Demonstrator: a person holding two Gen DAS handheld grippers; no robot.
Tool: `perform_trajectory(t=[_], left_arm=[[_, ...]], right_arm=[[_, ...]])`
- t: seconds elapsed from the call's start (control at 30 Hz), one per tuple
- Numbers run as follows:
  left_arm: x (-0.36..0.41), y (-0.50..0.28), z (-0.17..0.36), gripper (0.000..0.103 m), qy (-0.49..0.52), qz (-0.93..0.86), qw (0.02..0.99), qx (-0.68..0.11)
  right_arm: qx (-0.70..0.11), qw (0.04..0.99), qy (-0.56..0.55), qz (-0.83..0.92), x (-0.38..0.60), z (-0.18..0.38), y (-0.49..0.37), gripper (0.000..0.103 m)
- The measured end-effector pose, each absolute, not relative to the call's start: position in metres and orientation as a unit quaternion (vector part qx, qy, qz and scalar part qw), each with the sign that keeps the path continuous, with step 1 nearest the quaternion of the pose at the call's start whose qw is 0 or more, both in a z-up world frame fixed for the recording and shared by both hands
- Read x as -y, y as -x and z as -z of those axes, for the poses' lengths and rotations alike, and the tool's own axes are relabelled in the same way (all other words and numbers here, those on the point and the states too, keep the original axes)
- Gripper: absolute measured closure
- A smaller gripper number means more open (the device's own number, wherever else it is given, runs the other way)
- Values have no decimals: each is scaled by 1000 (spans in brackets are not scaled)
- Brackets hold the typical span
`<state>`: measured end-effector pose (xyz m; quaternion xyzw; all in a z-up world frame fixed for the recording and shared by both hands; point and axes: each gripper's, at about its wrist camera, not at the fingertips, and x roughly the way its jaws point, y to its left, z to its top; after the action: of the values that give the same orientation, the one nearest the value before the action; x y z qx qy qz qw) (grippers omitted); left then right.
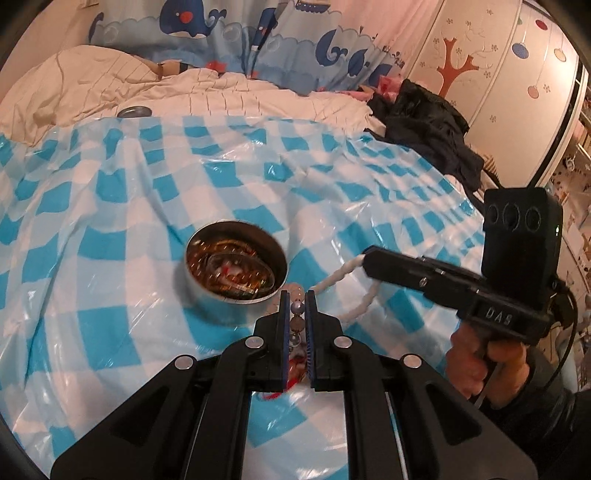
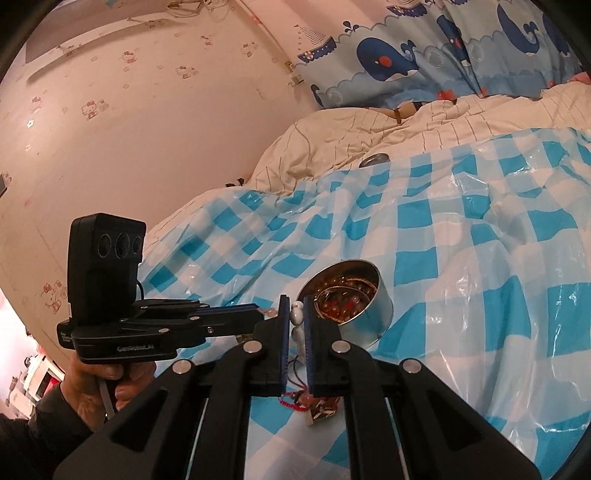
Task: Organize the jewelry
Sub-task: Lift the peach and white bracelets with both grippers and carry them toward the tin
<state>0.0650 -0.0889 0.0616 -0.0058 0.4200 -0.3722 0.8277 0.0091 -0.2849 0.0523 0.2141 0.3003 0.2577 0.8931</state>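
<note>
Blue-padded fingers [image 1: 283,325] of the left gripper [image 1: 296,295] are pressing nearly together on a strand of mixed beads [image 1: 297,314], grey, white and brownish, with a red cord trailing below the pads. In the right wrist view the right gripper [image 2: 296,301] is likewise standing almost closed, pinching a string of white beads [image 2: 297,325]; thin dark cords, a red tassel and a small patterned charm [image 2: 323,413] are hanging beneath its jaws. Seen from the left wrist camera, the right gripper's tips are clamping the end of a white beaded rope [image 1: 345,273] that is running down toward the left gripper, so both tools are gripping what appears to be one bracelet between them, lifted off the cloth. Whether it is a single piece cannot be told for certain.

Each tool is being held by its pistol grip: the right hand [image 1: 480,358] is curling around its handle at the lower right of the left view, and the left hand [image 2: 99,387], in a dark sleeve, is doing so at the lower left of the right view. Both grippers are pointing downward at a slant.

Just beyond the fingertips, a round metal tin [image 1: 236,266] is sitting open on a glossy blue-and-white checked plastic sheet [image 1: 110,206], holding amber-brown beaded jewelry. Its lid [image 1: 133,112] is lying well apart at the sheet's far edge, on a cream quilt [image 1: 221,92]. Whale-print curtains [image 1: 229,33], dark clothing [image 1: 432,125] and a decorated wardrobe [image 1: 498,74] are bordering the bed.
</note>
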Motion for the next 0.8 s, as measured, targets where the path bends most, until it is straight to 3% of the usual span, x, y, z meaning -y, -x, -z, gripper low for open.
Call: perform_trajectory(t=[0.8], left_arm=[[105, -64, -67, 96, -23, 358, 844, -399]], right_arm=[[-301, 896, -205, -253, 283, -52, -10, 95]])
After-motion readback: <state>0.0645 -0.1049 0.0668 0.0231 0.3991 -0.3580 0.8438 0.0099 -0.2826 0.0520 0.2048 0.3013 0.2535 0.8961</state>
